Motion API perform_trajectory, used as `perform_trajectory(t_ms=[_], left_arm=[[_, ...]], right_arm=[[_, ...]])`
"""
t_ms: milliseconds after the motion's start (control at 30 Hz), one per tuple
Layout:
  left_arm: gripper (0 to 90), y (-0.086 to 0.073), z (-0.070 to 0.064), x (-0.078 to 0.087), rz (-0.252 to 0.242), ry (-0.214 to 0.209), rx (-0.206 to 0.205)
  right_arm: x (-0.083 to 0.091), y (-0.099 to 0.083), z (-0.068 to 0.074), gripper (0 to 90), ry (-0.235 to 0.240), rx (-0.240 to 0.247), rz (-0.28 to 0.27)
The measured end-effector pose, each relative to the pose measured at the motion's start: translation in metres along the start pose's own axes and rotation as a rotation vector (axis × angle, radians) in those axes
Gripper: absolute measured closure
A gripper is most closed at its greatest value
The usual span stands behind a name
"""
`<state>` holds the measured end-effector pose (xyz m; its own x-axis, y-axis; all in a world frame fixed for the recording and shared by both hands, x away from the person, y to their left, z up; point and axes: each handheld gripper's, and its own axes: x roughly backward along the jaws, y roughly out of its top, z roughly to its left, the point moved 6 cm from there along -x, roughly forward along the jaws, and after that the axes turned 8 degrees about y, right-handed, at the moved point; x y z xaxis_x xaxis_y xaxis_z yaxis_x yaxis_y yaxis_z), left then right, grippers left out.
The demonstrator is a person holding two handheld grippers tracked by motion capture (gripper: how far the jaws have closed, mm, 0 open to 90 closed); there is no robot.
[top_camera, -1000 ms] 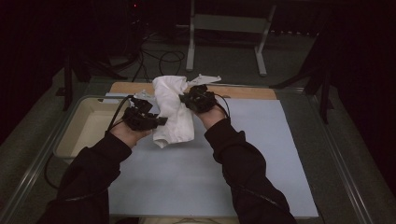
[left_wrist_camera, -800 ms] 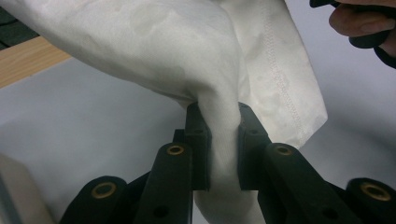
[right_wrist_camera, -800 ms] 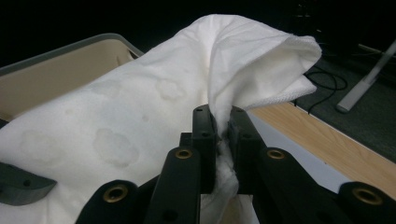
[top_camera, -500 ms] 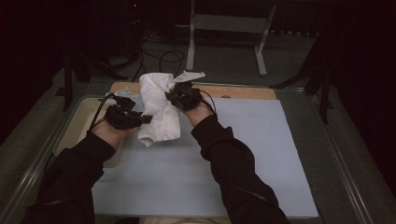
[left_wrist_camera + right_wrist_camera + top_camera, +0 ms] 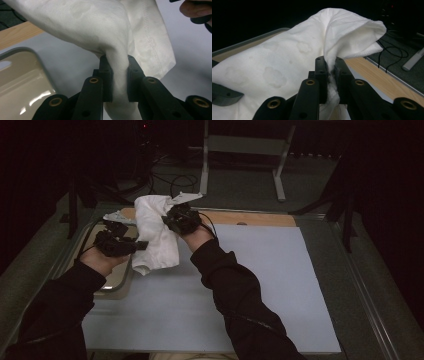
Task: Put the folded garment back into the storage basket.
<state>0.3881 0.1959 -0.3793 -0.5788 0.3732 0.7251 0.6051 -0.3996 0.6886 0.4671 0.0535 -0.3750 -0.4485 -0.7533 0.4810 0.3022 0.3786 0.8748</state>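
Left hand-held gripper point(image 5: 119, 82) clamped on white towel point(image 5: 156, 232). Right hand-held gripper point(image 5: 331, 75) clamped on towel's upper fold. Towel lifted above worktop point(image 5: 260, 285), tray point(image 5: 116, 281) at 9 o'clock.

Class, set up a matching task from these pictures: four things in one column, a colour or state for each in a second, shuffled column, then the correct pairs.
Things
1. white cloth
2. tray
3. wooden strip
4. mat

States
A. beige and glossy, at the table's left
B. pale blue, covering the tabletop
C. runs along the table's far edge
D. pinched by the left gripper and the right gripper

Pairs: 1-D, 2-A, 3-C, 4-B
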Motion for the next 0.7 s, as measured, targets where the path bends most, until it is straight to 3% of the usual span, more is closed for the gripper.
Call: perform_trajectory(t_ms=[700], left_arm=[[80.0,-0.009,0.036,0.034,-0.011,0.042,0.037]], right_arm=[[-0.026,0.035,0.027,83.7,0.032,0.043,-0.011]])
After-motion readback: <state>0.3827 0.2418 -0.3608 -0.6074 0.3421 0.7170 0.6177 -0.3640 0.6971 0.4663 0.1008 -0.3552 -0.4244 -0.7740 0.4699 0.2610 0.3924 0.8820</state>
